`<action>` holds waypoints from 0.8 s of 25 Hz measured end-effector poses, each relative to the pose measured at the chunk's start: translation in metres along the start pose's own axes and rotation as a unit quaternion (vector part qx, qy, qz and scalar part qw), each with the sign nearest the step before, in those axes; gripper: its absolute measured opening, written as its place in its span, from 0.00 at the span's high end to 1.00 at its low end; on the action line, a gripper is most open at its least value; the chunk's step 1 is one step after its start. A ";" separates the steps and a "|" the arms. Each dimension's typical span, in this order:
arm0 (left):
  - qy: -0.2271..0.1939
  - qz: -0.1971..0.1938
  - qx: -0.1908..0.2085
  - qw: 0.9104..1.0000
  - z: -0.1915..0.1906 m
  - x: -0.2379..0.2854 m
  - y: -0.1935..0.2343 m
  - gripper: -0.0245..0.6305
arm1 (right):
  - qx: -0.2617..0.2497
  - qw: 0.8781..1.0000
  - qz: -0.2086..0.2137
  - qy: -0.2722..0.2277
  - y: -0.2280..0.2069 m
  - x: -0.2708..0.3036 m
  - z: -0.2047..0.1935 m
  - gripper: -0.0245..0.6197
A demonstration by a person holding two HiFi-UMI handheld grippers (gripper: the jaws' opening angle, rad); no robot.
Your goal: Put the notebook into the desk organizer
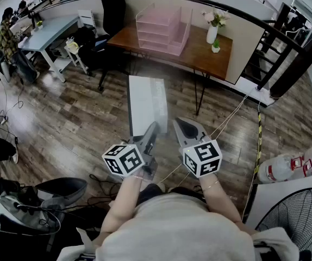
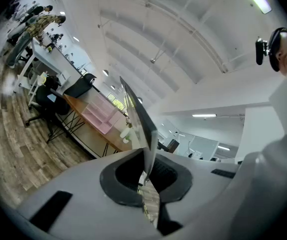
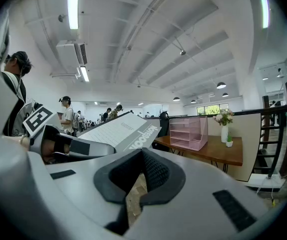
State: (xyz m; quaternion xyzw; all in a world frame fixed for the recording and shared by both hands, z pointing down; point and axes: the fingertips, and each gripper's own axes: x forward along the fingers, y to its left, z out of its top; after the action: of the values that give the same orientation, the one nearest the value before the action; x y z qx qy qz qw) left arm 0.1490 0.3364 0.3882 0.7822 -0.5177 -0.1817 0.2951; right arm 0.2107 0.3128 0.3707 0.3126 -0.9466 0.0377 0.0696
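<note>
We hold the notebook (image 1: 147,105) out in front of us in the left tool (image 1: 151,132), which is clenched on the near short edge. The left gripper view shows the cover running edge-on straight out from between the closed pads. Gripping it by that end leaves the whole far length free, which we judge is what lets it be slid into a tier of the desk organizer (image 1: 164,29). The right tool (image 1: 184,128) rides just beside it, jaws together with nothing between them, probably kept near to steady the notebook if it sags. The notebook is in the air above the wooden floor, well apart from the pink, open-fronted organizer, which stands on the brown counter (image 1: 199,50) ahead of us near a white vase of flowers (image 1: 213,31). So the carrying part seems unfinished. The notebook is thin and pale, a plain rectangle lying roughly flat with its long side pointing toward the counter. From the right gripper view its cover (image 3: 118,131) shows fine lines of print and the word "Notebook" along one edge.
</note>
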 end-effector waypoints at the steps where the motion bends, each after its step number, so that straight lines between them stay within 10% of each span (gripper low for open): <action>1: 0.001 0.000 0.004 1.000 0.000 0.001 0.001 0.93 | -0.002 1.000 0.001 0.000 0.001 0.001 0.000 0.95; 20: 0.005 -0.001 0.009 1.000 0.012 0.002 0.021 0.93 | 0.007 1.000 0.007 0.015 0.010 0.025 -0.002 0.95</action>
State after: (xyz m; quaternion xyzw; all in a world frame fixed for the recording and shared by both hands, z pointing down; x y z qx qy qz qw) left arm 0.1279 0.3250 0.3933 0.7864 -0.5166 -0.1734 0.2909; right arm 0.1851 0.3058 0.3766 0.3057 -0.9473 0.0499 0.0813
